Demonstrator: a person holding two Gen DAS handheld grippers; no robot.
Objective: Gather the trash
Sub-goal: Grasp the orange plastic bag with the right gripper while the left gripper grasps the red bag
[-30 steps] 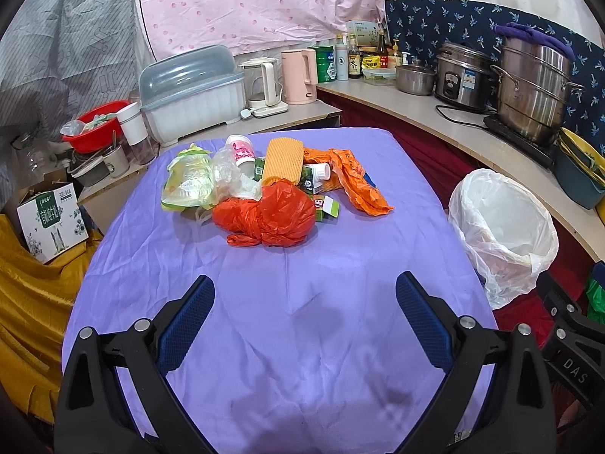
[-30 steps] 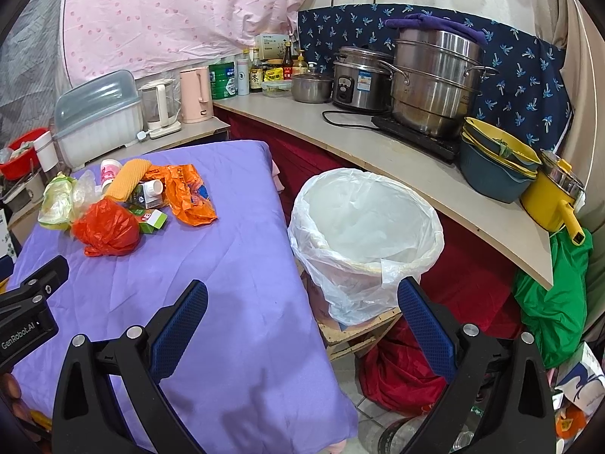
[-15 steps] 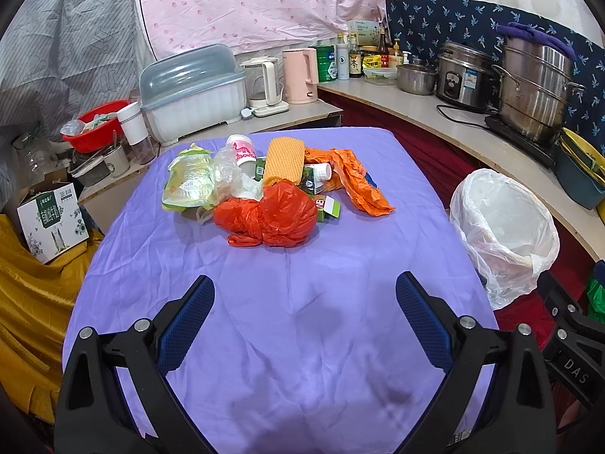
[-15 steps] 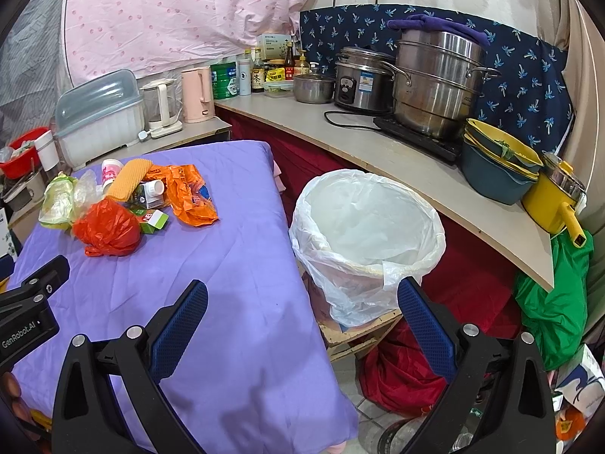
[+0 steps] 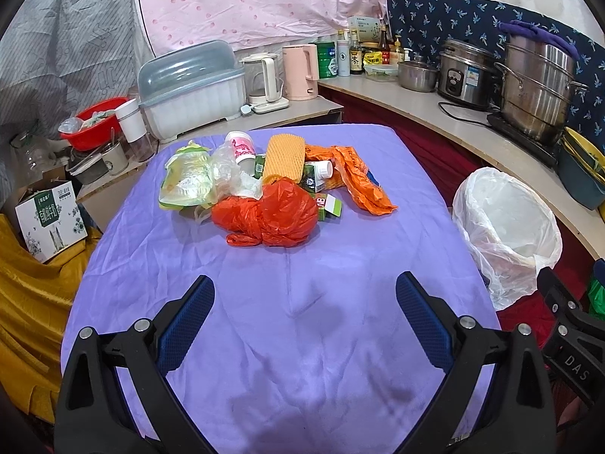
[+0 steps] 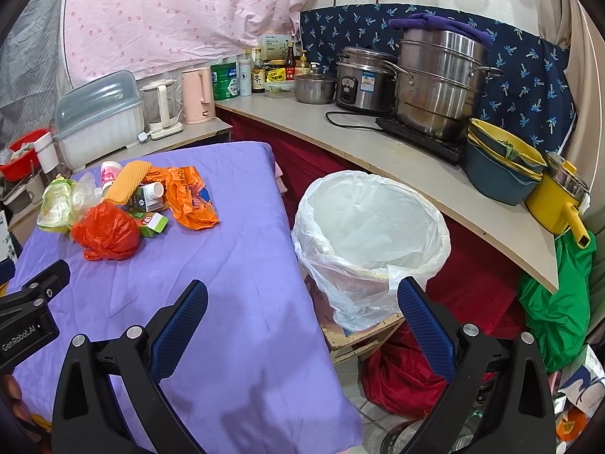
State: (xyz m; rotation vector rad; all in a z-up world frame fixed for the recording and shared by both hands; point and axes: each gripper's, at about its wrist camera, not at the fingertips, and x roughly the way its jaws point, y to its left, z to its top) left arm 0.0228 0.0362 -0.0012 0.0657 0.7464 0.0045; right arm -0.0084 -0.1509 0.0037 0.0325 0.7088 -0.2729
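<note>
Both the left gripper (image 5: 304,302) and right gripper (image 6: 302,306) hang with jaws wide apart, empty, over the purple tablecloth (image 5: 302,340). The trash pile (image 5: 264,189) lies far across bare cloth; the lined bin (image 6: 372,238) stands right of the table, below the pot-crowded counter (image 6: 378,151).

Lying heaped toward the far middle of the bench (image 5: 302,340): a pile of trash (image 5: 272,185), with a crumpled bag (image 5: 270,213) at its near edge and a wrapper (image 5: 359,181) trailing off its right side. Standing on the floor just right of the bench, below the counter (image 6: 378,151): a lined bin (image 6: 372,242). Sitting behind the bench: a dish rack (image 5: 191,90) and kettles (image 5: 281,73).
</note>
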